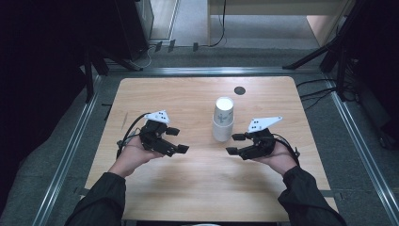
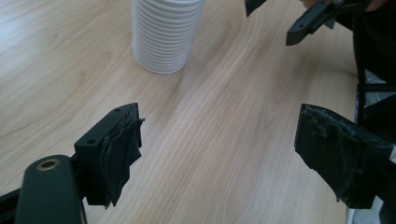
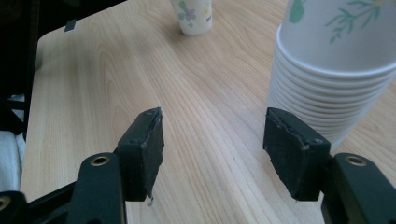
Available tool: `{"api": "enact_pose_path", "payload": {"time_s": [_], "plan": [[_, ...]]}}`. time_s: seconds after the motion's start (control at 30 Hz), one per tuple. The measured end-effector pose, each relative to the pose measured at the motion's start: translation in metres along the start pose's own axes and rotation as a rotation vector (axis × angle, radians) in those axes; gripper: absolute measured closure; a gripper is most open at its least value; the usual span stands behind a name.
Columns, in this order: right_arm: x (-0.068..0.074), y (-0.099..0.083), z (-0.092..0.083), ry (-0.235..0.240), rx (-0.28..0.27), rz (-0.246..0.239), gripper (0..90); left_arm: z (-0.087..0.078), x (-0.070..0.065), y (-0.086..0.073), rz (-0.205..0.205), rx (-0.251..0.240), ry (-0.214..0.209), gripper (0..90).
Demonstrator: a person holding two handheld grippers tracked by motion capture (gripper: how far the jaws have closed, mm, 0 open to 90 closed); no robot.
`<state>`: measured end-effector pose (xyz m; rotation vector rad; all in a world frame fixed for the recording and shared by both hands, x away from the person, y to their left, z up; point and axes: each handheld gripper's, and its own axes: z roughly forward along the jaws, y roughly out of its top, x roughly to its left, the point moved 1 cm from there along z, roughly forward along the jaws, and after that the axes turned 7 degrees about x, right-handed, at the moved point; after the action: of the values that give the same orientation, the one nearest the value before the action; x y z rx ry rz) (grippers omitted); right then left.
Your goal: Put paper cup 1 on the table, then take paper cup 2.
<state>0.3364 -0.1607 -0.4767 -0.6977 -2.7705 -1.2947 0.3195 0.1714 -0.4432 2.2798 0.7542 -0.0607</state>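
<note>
Hovering at centre frame beside the tall stack of white flower-printed paper cups (image 1: 223, 120): left gripper (image 1: 180, 140) and right gripper (image 1: 234, 143), jaws spread, empty. Risking toppling the stack through a sideways nudge.

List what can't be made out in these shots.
- Cup stack: top cut off by the upper edge, in both gripper views.
- Far cup: upper part cut off by the upper edge, right gripper view.
- Dark disc: too small to identify, high view.
</note>
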Motion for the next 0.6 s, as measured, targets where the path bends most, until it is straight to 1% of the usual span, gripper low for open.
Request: {"api": "enact_pose_path", "payload": {"time_s": [0.07, 0.1, 0.2, 0.3, 0.37, 0.4, 0.43, 0.47, 0.53, 0.6], "plan": [[-0.002, -0.001, -0.001, 0.012, 0.004, 0.017, 38.9, 0.003, -0.003, -0.002, -0.004, -0.004, -0.008, 15.0], [-0.003, -0.001, -0.002, 0.009, 0.009, 0.019, 39.2, 0.004, -0.004, -0.003, -0.001, -0.004, -0.011, 15.0], [-0.006, -0.001, -0.005, 0.002, 0.006, 0.020, 39.7, 0.007, -0.008, -0.005, 0.021, 0.006, -0.010, 15.0], [-0.009, 0.001, -0.009, -0.006, 0.010, 0.013, 39.8, 0.010, -0.009, -0.006, 0.013, -0.004, -0.029, 15.0], [-0.011, 0.004, -0.011, -0.010, 0.011, 0.021, 39.8, 0.011, -0.011, -0.007, 0.017, 0.002, -0.023, 15.0], [-0.013, 0.006, -0.013, -0.005, 0.014, 0.027, 39.8, 0.011, -0.011, -0.007, 0.014, -0.007, -0.030, 15.0], [-0.015, 0.008, -0.014, -0.005, 0.024, 0.033, 39.8, 0.011, -0.010, -0.007, 0.005, -0.016, -0.047, 15.0], [-0.016, 0.010, -0.016, -0.012, 0.029, 0.024, 39.8, 0.012, -0.010, -0.008, 0.001, -0.020, -0.053, 15.0], [-0.019, 0.014, -0.019, -0.027, 0.044, -0.009, 39.9, 0.012, -0.011, -0.009, 0.003, -0.019, -0.051, 15.0], [-0.023, 0.018, -0.024, -0.025, 0.044, -0.029, 39.8, 0.012, -0.011, -0.010, 0.002, -0.020, -0.052, 15.0]]}}
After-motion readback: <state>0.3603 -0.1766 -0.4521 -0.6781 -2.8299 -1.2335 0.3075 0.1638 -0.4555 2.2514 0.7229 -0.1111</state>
